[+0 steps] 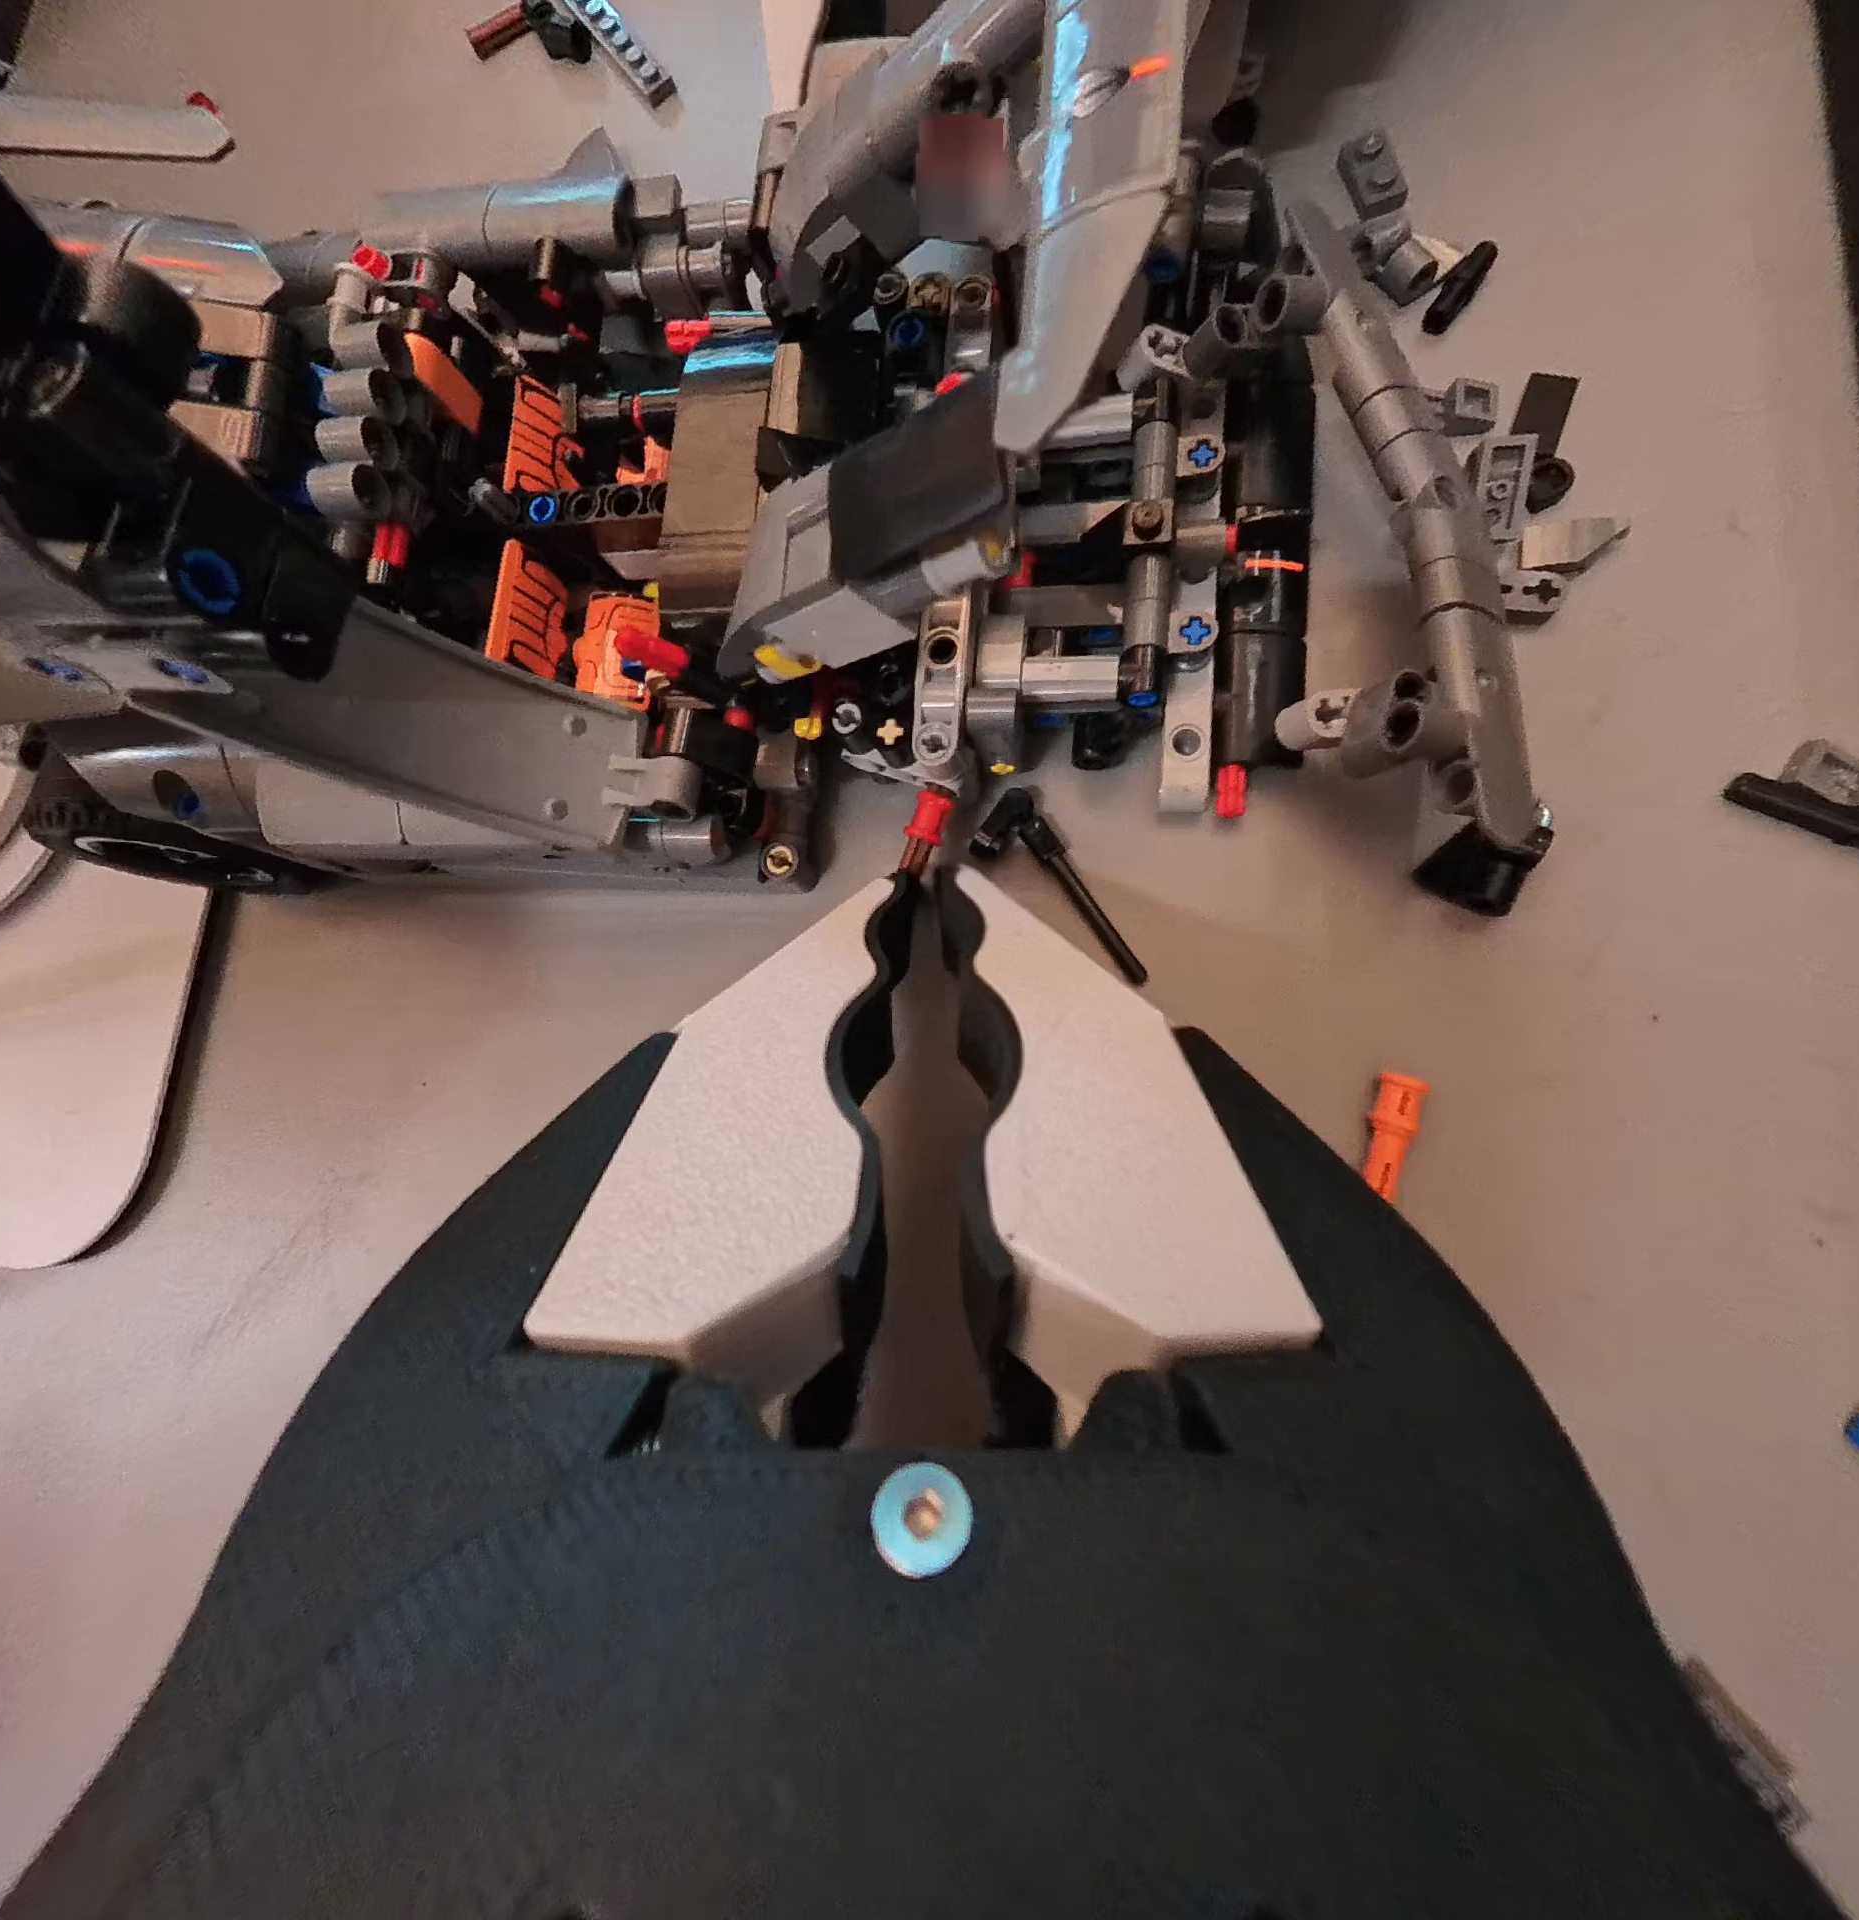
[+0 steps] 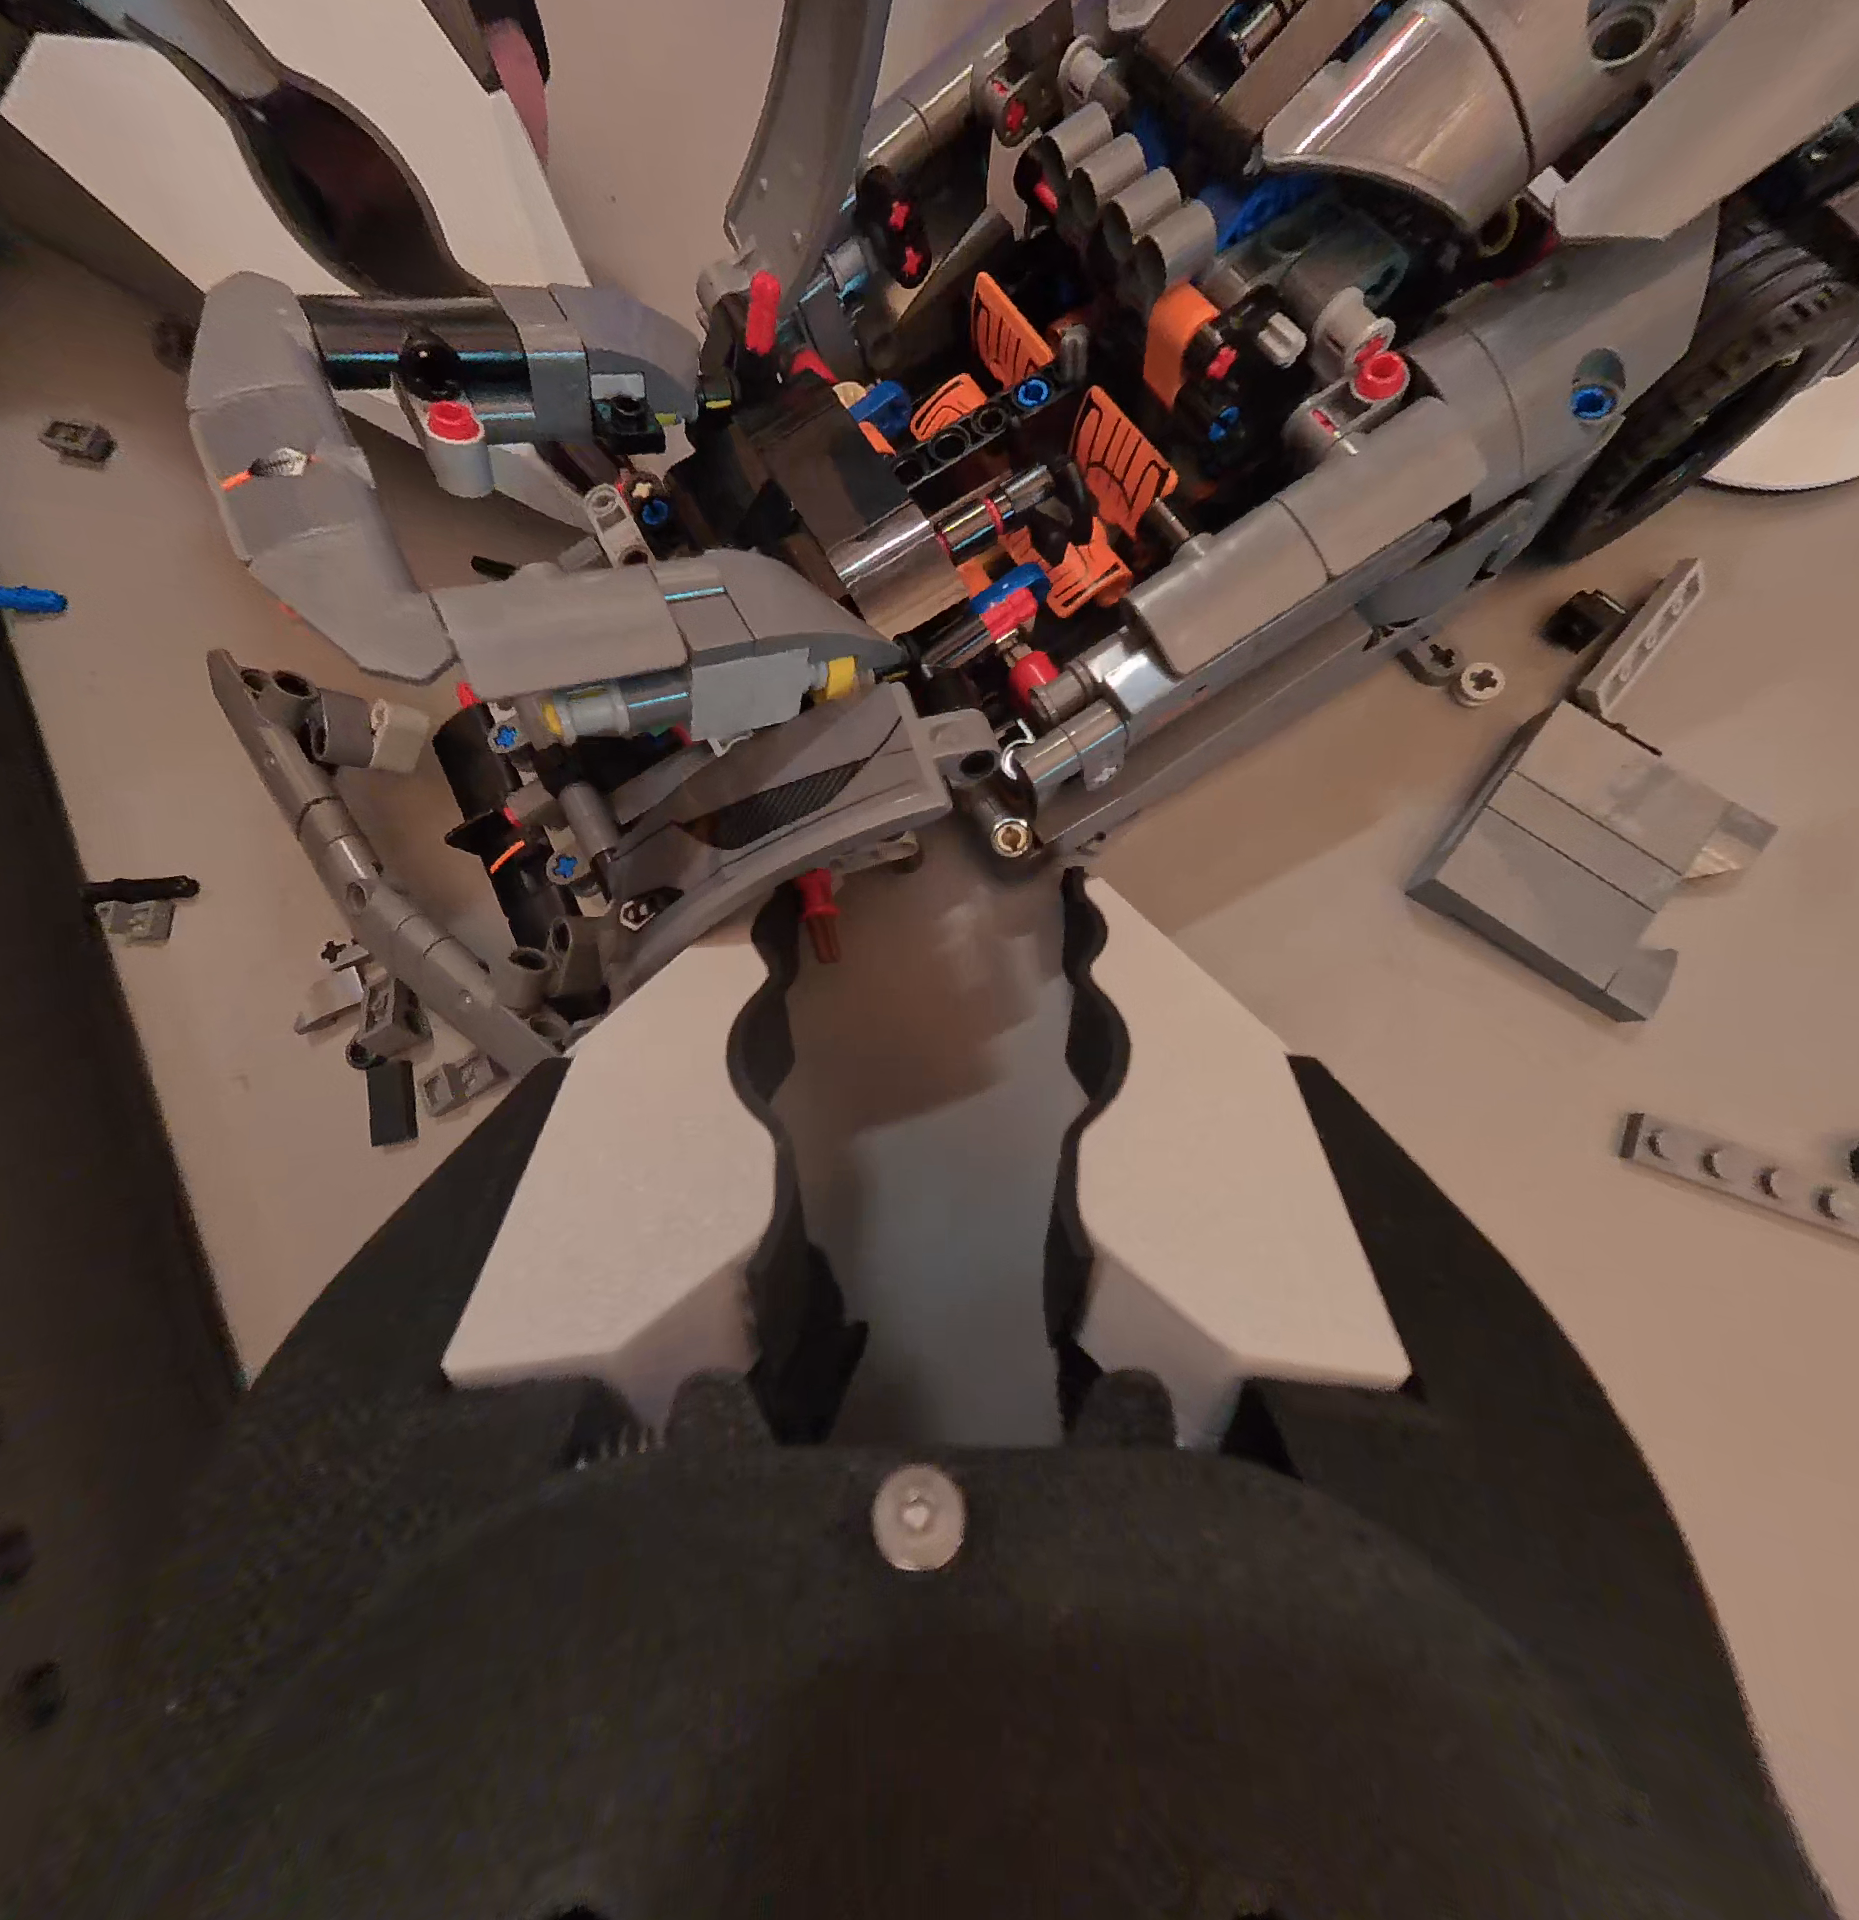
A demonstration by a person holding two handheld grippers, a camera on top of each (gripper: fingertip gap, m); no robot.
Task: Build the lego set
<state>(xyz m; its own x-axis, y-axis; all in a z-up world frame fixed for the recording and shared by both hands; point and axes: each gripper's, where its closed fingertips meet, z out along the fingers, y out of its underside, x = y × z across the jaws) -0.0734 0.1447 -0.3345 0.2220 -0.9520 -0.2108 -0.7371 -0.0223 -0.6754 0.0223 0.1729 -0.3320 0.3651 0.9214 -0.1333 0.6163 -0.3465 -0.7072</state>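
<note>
The half-built grey, black and orange lego car [image 1: 551, 499] lies on the pale table [image 1: 385, 1091]. A brown axle with a red bush [image 1: 927, 826] sticks out of its light grey beam towards my left gripper [image 1: 920, 883]. The jaws are nearly together, and the axle's end lies at the left fingertip [image 1: 889, 899]; I cannot tell whether it is pinched. In the right wrist view my right gripper [image 2: 920, 904] is open and holds nothing. It sits just below the car's curved grey panel [image 2: 800, 800]. The same kind of axle [image 2: 816, 920] hangs free by its left finger [image 2: 764, 935].
Loose parts lie around: a black pin [image 1: 1076, 894], an orange pin [image 1: 1394, 1132], a curved grey arch [image 1: 1424, 499], a grey block [image 2: 1569, 862], a studded grey plate [image 2: 1756, 1174], and a blue pin [image 2: 26, 600]. A gripper-like finger [image 2: 322, 156] shows at the top left. Across from one pair of fingers to the other is roughly 11 cm. Measured from the fingertips, the grey block [image 2: 1569, 862] is 8 cm or so from the right gripper and 20 cm from the left.
</note>
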